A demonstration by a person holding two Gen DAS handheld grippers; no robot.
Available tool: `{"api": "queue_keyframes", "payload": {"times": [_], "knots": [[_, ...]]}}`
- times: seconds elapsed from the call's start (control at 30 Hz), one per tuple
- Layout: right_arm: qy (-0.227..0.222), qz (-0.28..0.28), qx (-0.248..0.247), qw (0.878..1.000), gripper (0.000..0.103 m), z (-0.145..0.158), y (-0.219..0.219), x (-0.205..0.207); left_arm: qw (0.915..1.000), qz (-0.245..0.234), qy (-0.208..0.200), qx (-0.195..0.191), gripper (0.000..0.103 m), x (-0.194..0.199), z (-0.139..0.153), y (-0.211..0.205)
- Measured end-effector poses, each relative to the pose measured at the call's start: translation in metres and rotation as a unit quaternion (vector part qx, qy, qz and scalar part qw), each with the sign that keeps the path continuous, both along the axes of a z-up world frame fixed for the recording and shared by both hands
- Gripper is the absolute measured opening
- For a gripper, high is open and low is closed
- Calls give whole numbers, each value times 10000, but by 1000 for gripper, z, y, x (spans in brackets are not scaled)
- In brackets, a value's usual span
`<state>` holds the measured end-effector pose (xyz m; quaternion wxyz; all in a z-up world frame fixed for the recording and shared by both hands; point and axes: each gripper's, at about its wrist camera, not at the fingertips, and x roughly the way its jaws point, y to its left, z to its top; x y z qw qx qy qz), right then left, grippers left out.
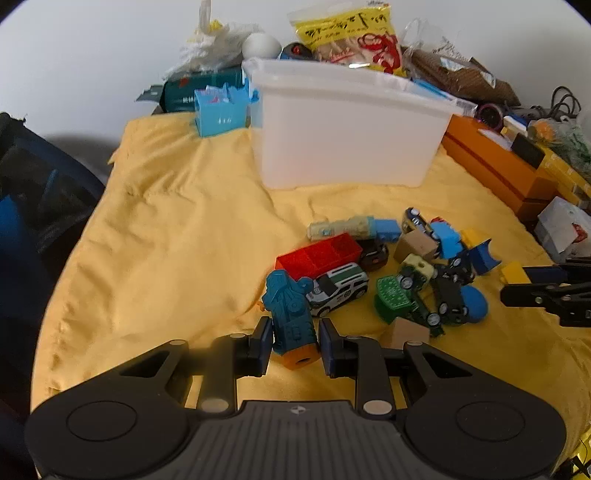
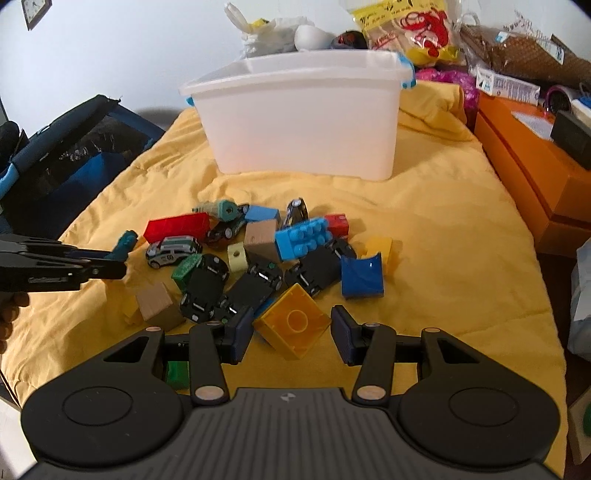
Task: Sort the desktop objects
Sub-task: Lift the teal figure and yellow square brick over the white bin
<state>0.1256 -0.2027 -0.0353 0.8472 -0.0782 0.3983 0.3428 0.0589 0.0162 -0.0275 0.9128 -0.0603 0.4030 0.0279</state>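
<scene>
Teal toy [image 1: 291,325], orange-ended: clamped between pads of left tool [image 1: 293,345], at near left edge of toy pile on yellow cloth [image 1: 166,240]. Yellow block [image 2: 293,326]: tilted, between pads of right tool [image 2: 291,334], left pad touching, gap at right pad; firm grip not discernible. White bin [image 1: 347,133]: beyond pile, upright. Left view only: light blue box [image 1: 219,110] beside bin, blue ball [image 1: 474,304]. Right view only: wall clock [image 2: 35,11], green block [image 2: 177,374] under left finger.

A crumpled yellow cloth [image 1: 177,236] is spread over the surface. An orange cardboard box [image 2: 524,162] and a yellow printed snack bag [image 1: 347,33] are seen behind.
</scene>
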Motion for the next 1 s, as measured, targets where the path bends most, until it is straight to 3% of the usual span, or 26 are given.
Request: {"api": "queue_keyframes", "payload": {"times": [0.27,0.53,1.0], "knots": [[-246,73,215,9994,50,22,6,2,9986,27,-517,-65,30,5,46,-4],[-464,-44,704,9964,50,68,16,23,9958,30,-912,-65,30,36,94,-2],[-557,-224,1251,9903,50,148,40,95,9958,-83,-910,23,30,109,149,5]]}}
